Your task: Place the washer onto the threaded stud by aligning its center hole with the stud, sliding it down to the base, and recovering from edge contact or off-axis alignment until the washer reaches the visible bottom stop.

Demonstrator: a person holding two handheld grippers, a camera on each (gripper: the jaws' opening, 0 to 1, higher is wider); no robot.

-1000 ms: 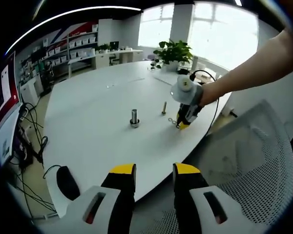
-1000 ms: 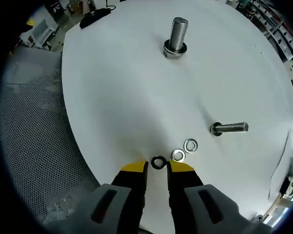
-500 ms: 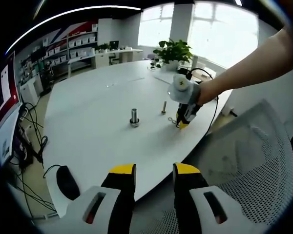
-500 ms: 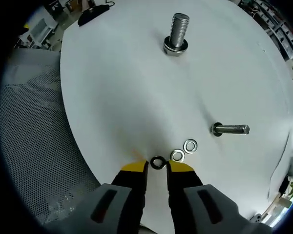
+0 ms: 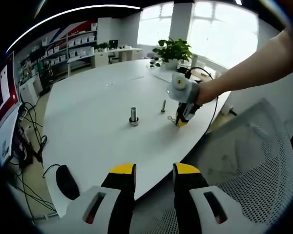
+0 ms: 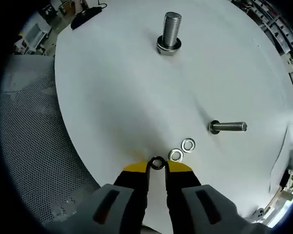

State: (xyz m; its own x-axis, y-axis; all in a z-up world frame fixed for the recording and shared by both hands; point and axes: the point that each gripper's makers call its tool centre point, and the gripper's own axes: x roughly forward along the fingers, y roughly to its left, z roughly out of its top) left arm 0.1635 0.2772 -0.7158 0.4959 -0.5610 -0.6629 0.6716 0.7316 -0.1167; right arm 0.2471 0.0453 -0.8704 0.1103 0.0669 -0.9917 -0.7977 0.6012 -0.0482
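Left gripper view: the left gripper (image 5: pixel 154 178) hangs off the white surface (image 5: pixel 97 112), fingers apart and empty; the right gripper (image 5: pixel 181 119) works near the small stud (image 5: pixel 163 107), the larger threaded stud (image 5: pixel 133 116) at its 9 o'clock.

Right gripper view: the right gripper's (image 6: pixel 156 168) fingers bracket the dark washer (image 6: pixel 157 163), not yet clamped. Two washers (image 6: pixel 181 150) lie at 2 o'clock; the large stud, axis upright, stands well apart at 12.

White table (image 6: pixel 112 97), yellow-tipped claw (image 6: pixel 157 168)

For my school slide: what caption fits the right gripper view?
Right gripper closing on a washer before the stud.
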